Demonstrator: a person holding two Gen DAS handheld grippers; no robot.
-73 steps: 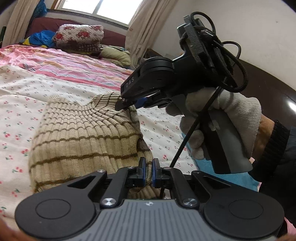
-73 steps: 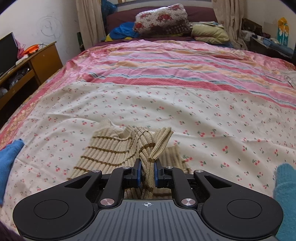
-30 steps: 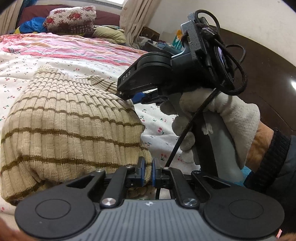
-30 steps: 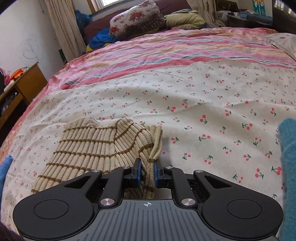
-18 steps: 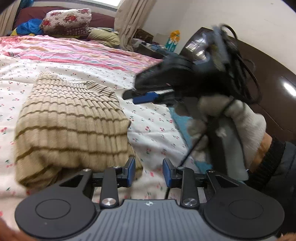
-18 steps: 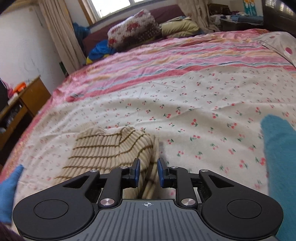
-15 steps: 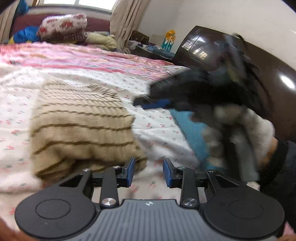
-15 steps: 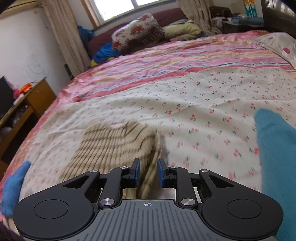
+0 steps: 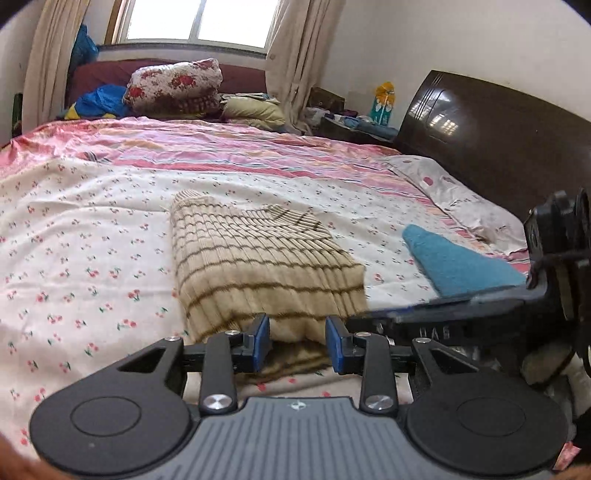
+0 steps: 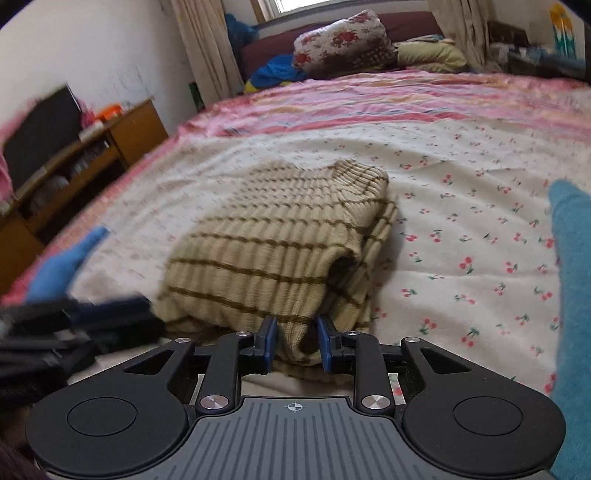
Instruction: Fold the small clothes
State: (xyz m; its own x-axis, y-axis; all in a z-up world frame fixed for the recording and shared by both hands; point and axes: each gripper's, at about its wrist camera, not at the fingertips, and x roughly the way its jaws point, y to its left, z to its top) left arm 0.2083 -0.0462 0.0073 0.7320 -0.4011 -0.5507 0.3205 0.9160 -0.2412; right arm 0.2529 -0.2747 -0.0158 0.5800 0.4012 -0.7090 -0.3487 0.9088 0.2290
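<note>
Beige ribbed knit garment with brown stripes (image 9: 258, 258) lies folded on cherry-print white bedsheet (image 9: 92, 240); left gripper (image 9: 295, 345) and right gripper (image 10: 294, 343) both spread apart

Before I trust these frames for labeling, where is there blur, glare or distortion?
Left wrist view: window blown out, glare on the headboard, sweater fairly sharp, fisheye bends the edges. Right wrist view: left side smeared, especially the left gripper and cabinet; sweater slightly soft.
</note>
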